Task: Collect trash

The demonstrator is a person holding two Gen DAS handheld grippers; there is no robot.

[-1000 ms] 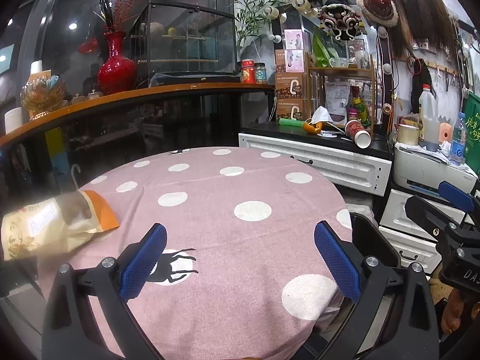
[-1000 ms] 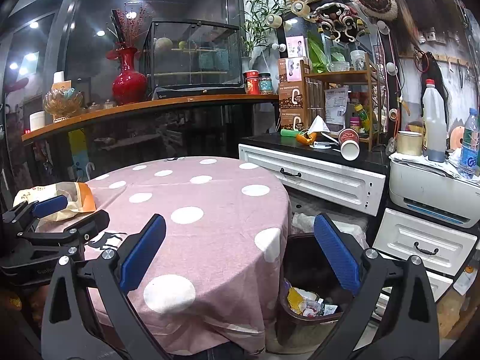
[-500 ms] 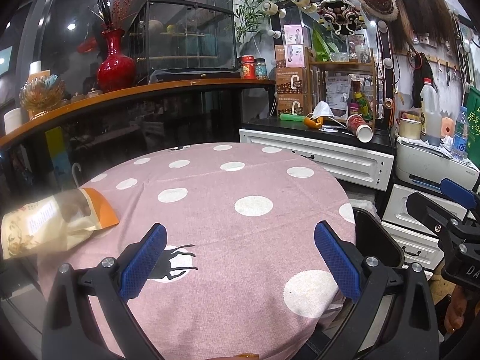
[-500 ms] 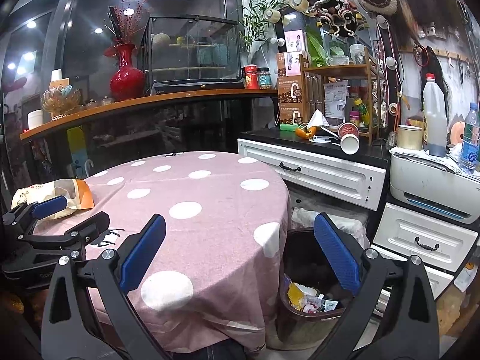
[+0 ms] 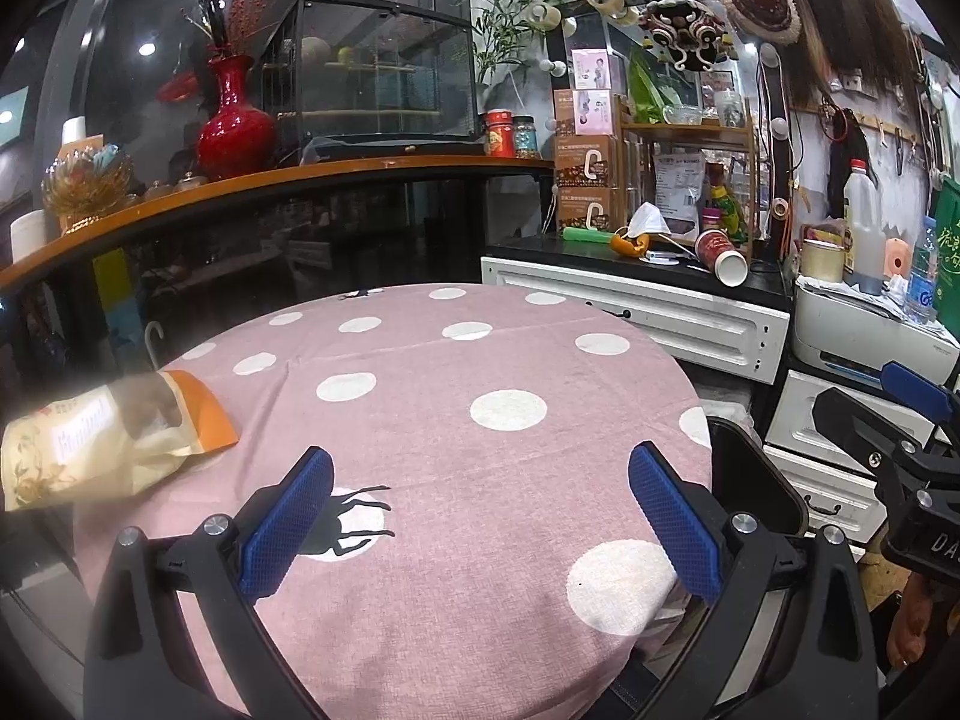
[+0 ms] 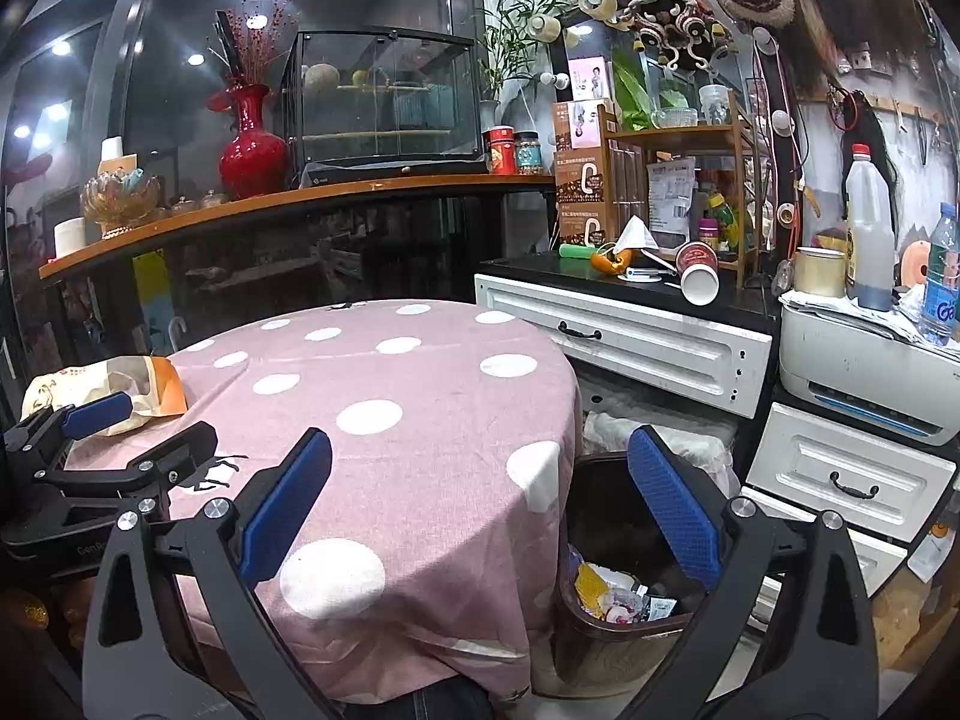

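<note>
Little has moved: both grippers, left (image 5: 480,516) and right (image 6: 479,504), stay wide, empty; snack bag (image 5: 102,438) lies mid-left on bench (image 5: 480,372); bin (image 6: 624,594) lower right.

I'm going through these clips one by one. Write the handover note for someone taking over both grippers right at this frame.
Left gripper: open, empty, over the near part of the polka-dot tablecloth.
Right gripper: open, empty, at the table's right edge, partly above the trash bin.
Trash: one yellow-and-orange snack bag lies on the table's left side, beside the left gripper and not touched by it.
Bin: on the floor just right of the table, already holding wrappers.
Done: no other litter shows on the table.
Left: probably grab the snack bag with the left gripper, carry it across, and drop it in the bin.
</note>
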